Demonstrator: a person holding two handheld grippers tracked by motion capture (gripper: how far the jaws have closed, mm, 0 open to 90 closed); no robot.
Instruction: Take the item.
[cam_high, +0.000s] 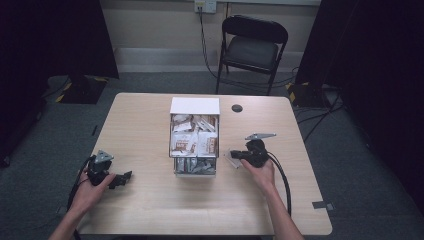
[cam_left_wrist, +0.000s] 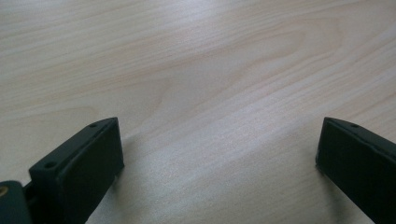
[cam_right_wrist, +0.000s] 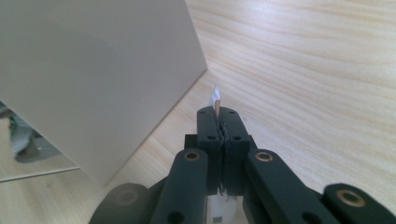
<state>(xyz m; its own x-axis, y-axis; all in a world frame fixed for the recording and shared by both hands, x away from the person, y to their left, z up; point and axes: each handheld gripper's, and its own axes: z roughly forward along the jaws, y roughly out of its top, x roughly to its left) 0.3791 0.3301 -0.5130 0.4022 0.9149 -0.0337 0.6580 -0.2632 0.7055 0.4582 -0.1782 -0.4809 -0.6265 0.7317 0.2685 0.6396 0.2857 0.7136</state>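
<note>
1. Packet (cam_right_wrist: 215, 103), thin and flat, sits edge-on between the jaws of the right tool (cam_right_wrist: 219, 116), which are pressed together on it; its long axis runs along the jaws, with a white corner poking out past their tips.
2. In the high view the right tool (cam_high: 239, 155) points toward the box (cam_high: 195, 106), so the packet (cam_high: 233, 159) lies level with its free end toward the box's near side wall; what the packet is can hardly be read there.
3. The left tool (cam_high: 126, 177) rests well apart from the box, jaws spread wide with bare tabletop (cam_left_wrist: 196, 84) between them.
4. Ahead of the right tool, the box holds more sachets (cam_high: 194, 142).
5. The tabletop is pale wood grain; beyond it stand a black folding chair (cam_high: 252, 50), grey carpet and dark curtains.
</note>
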